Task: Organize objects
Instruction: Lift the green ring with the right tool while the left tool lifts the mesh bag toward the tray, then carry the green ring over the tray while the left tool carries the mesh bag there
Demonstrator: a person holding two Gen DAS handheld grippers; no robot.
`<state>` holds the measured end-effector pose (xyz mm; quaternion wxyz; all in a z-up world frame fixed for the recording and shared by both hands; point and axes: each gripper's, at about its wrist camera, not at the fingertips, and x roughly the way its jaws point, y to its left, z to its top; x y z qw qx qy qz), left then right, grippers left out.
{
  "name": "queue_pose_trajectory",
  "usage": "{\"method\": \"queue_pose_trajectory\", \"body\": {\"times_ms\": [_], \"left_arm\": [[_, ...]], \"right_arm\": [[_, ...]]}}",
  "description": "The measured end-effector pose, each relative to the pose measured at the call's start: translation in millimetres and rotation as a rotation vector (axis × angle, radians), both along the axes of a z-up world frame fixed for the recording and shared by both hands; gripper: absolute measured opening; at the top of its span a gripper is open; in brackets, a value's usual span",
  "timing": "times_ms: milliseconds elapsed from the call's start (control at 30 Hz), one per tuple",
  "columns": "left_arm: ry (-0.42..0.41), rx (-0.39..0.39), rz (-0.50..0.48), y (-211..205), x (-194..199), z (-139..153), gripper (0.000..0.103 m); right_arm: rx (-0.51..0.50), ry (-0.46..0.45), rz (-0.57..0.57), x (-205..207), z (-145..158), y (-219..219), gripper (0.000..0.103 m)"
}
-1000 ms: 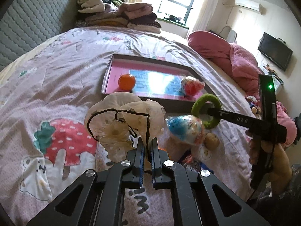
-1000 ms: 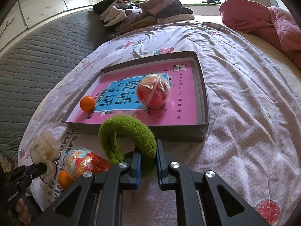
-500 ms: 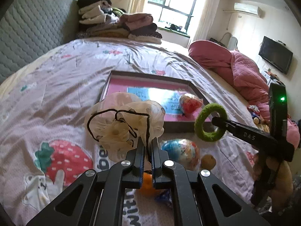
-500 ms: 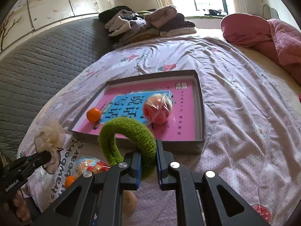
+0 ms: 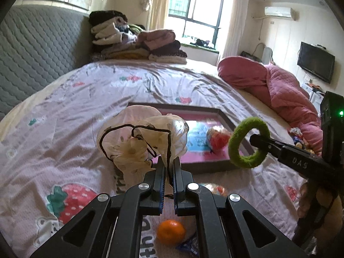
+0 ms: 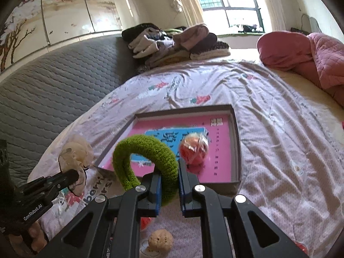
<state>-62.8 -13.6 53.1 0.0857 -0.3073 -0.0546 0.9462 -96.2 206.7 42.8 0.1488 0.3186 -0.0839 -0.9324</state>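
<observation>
My left gripper (image 5: pixel 168 165) is shut on a cream sheer scrunchie (image 5: pixel 137 148) with a black cord edge and holds it up above the bedspread. The right gripper (image 6: pixel 168 169) is shut on a fuzzy green ring (image 6: pixel 144 144), also lifted. Ahead of both lies a shallow dark-rimmed tray (image 6: pixel 235 142) with a pink and blue bottom; a wrapped red ball (image 6: pixel 193 150) rests in it. From the left wrist view the green ring (image 5: pixel 235 150) hangs at the right gripper's tip (image 5: pixel 254 139), in front of the tray's near corner (image 5: pixel 215 167). The right wrist view shows the scrunchie (image 6: pixel 75 152) left of the tray.
A tangerine (image 5: pixel 171 232) and a beige ball (image 6: pixel 160 239) lie on the bedspread under the grippers. Folded clothes (image 5: pixel 137 40) are stacked at the far end, a pink quilt (image 5: pixel 279 90) is bunched at the right, and a grey padded headboard (image 5: pixel 32 49) runs along the left.
Both grippers have risen with the scrunchie and the green ring still in them. The loose items on the bedspread have slid down under the fingers, and the small orange in the tray is now hidden.
</observation>
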Motion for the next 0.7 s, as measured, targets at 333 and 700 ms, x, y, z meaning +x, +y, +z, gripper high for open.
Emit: {"method": "queue_pose_trajectory", "body": {"times_ms": [333, 700], "left_arm": [[0.101, -0.019, -0.001, 5, -2, 20, 0.006], [0.159, -0.031, 0.000, 11, -13, 36, 0.006]], "right_arm": [[0.049, 0.102, -0.068, 2, 23, 6, 0.013], [0.059, 0.180, -0.106, -3, 48, 8, 0.013]]}}
